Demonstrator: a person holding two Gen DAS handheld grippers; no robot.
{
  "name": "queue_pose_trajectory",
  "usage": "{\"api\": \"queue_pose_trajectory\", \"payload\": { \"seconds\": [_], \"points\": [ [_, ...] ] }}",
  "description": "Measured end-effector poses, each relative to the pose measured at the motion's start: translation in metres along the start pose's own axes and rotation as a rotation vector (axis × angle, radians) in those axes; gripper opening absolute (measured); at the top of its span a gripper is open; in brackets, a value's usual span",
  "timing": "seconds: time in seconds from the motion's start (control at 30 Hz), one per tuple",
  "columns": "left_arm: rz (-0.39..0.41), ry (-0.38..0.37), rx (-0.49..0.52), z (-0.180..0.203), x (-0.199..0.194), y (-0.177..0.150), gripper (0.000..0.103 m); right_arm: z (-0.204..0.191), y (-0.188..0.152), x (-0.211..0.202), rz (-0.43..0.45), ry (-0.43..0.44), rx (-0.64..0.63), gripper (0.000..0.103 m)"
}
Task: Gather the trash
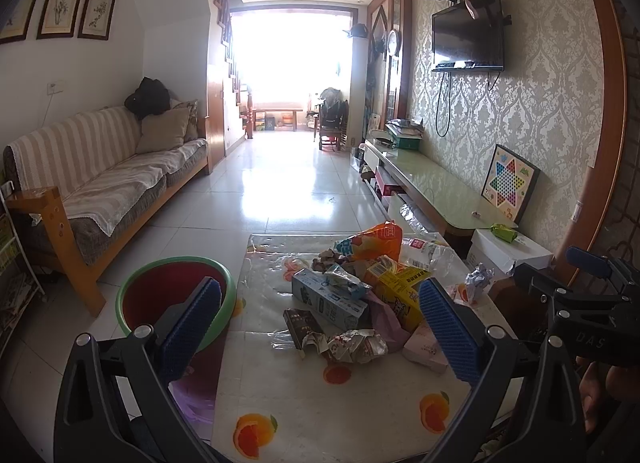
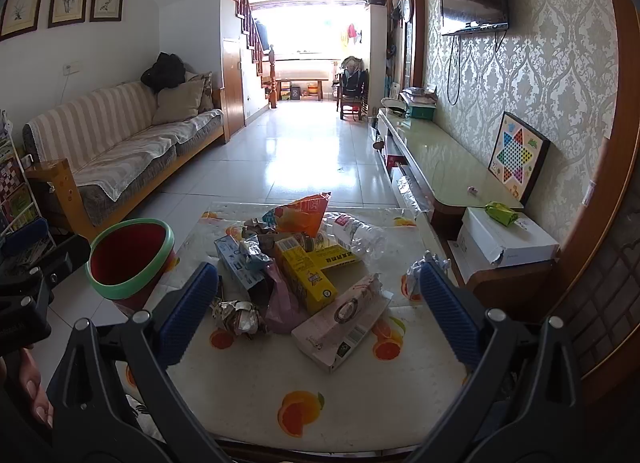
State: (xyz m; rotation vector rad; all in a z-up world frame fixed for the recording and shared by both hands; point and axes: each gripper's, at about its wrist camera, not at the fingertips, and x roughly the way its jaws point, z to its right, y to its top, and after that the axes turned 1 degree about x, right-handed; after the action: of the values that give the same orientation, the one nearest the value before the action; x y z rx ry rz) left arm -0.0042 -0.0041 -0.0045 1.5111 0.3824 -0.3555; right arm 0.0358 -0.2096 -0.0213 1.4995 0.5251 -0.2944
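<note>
A loose pile of trash [image 2: 296, 263] was seen on a low table [image 2: 280, 383] covered with a glossy plastic cloth printed with orange fruits. The pile was made of mixed materials: a stiff yellow carton [image 2: 308, 279], a pale pink flat box [image 2: 344, 323], a light blue carton [image 1: 328, 299], a crushed clear plastic bottle [image 2: 352, 235], a shiny orange snack bag [image 2: 300, 215] and crumpled foil-like wrappers [image 2: 238, 315].

The pink box lay with its long axis running from near-left to far-right, one short end turned toward the right gripper [image 2: 316, 315]. The yellow carton was directed from far-left to near-right, toward the tool. The bottle lay on its side at the far edge of the pile, across the view.

In the right wrist view the pile was found directly ahead of the right gripper, framed between its two ribbed blue pads [image 2: 188, 315]; nothing was held between them, and the jaws stood wide apart. In the left wrist view the pile was placed ahead and slightly to the right of the left gripper [image 1: 320, 327], whose blue pads [image 1: 448, 331] were likewise spread wide with nothing gripped.

A round bin [image 1: 176, 303] with a red inner wall and a green rim was seen just beside the table, ahead-left of both tools. A small crumpled paper ball [image 1: 478, 279] rested apart from the pile, to the right. Farther out, a striped sofa [image 2: 120, 143] was placed on the left and a long glass-topped cabinet [image 2: 440, 167] on the right.
</note>
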Motion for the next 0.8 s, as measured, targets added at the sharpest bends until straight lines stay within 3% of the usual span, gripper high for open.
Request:
{"api": "queue_pose_trajectory", "payload": {
  "seconds": [0.23,0.4,0.8],
  "points": [
    [-0.032,0.004,0.004,0.001,0.006,-0.009,0.095,0.002,-0.011,0.007,-0.023,0.005,0.014,0.100],
    [-0.108,-0.017,0.003,0.001,0.028,-0.021,0.095,0.011,-0.023,0.020,-0.060,0.002,0.038,0.100],
    [-0.343,-0.129,0.056,0.039,0.142,-0.051,0.095,0.054,-0.047,0.047,-0.129,-0.039,0.143,0.100]
  ]
}}
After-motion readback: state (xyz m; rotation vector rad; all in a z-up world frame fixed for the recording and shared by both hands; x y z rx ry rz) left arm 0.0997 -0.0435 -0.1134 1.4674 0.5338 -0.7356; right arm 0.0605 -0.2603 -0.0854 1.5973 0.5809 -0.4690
